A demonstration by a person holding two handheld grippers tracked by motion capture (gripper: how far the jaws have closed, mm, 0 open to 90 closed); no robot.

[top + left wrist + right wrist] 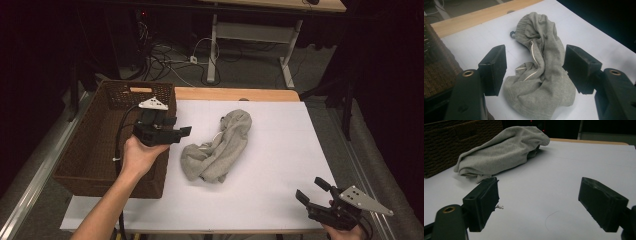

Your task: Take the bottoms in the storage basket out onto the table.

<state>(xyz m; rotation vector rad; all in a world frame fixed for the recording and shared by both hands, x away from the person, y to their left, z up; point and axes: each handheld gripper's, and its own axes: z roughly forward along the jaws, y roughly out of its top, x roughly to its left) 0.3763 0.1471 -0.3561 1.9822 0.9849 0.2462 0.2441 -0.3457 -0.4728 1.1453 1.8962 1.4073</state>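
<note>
grey sweatpants [218, 148] crumpled mid-table, left gripper [183, 131] hovering just beside them at the wicker basket's [95, 150] rim, jaws wide, empty, right gripper [312, 191] near the table's [280, 150] front right corner, jaws wide, empty

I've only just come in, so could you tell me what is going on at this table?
A person holds a tool in each hand at a table covered in white. The left tool hangs open beside the wicker basket, aimed at a crumpled grey garment that lies loose in the middle of the white surface. Nothing grips the garment yet. The right tool waits open near the table's front right corner.
</note>
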